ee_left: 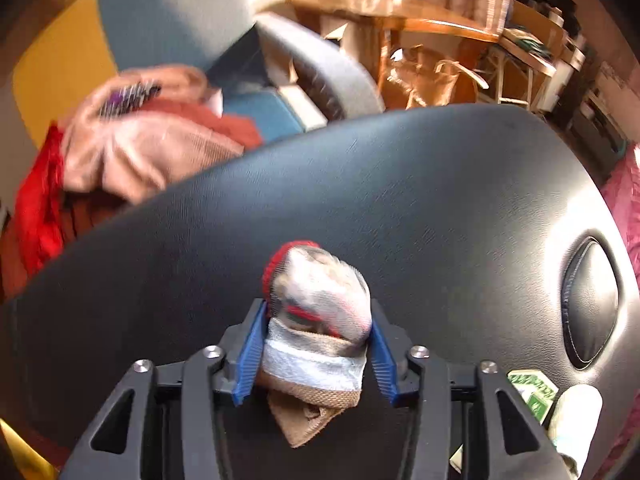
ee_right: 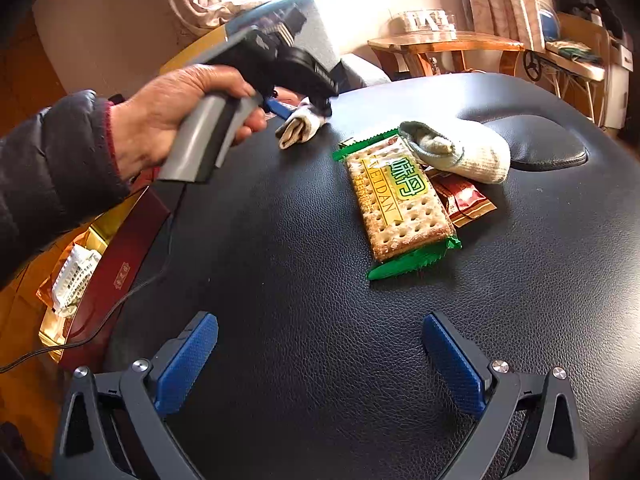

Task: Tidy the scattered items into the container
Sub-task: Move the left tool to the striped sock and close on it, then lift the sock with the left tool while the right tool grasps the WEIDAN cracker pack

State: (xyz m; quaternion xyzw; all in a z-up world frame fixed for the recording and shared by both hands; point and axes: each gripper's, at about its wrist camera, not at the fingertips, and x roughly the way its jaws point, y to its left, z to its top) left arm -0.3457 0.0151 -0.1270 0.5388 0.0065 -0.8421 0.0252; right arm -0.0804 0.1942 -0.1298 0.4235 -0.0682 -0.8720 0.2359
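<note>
A rolled sock bundle, grey, white and tan with a red cuff, sits between the blue pads of my left gripper, which press on both its sides. In the right wrist view a hand holds that left gripper on the same bundle at the far left of the black leather surface. A green cracker packet, a white-grey sock and a brown sachet lie together further right. My right gripper hangs open above bare leather, holding nothing.
A dark red box with a gold lining stands left of the leather surface, with a white item in it. A cable trails past it. A blue-grey chair heaped with pink and red clothes stands behind.
</note>
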